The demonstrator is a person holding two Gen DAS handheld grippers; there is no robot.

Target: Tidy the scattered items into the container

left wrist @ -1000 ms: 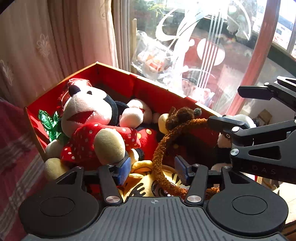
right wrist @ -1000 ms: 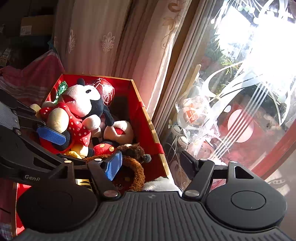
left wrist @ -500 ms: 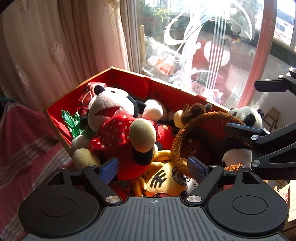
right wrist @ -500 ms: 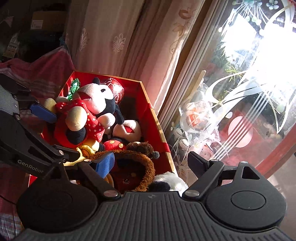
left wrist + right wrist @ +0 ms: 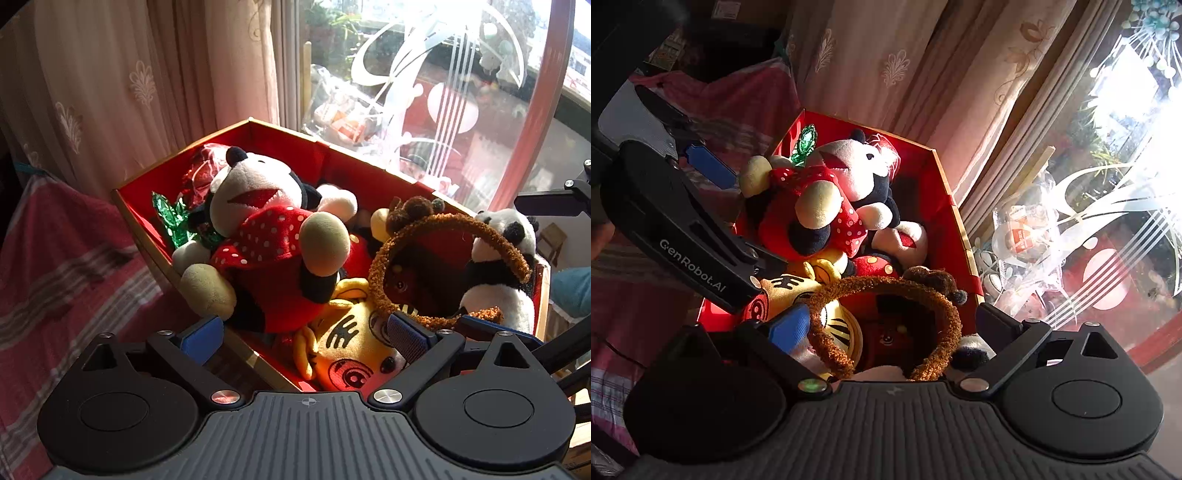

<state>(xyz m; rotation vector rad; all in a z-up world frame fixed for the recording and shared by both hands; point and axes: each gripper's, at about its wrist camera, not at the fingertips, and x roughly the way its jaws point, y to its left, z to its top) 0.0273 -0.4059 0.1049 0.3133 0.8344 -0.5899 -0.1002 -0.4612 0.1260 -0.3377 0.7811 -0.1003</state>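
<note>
Red box [image 5: 155, 206] brims with plush toys [image 5: 273, 236] past its rim.

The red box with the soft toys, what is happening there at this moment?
A person holds two claws over the red cardboard box, which is full of plush toys. The left claw and the right claw are both opening and grip nothing. The mouse doll in a red dotted dress and the fuzzy brown headband lie inside.

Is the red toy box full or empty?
Full. The red cardboard box is heaped with plush toys: a mouse doll in a red spotted dress, a yellow tiger and a panda at its rim.
</note>
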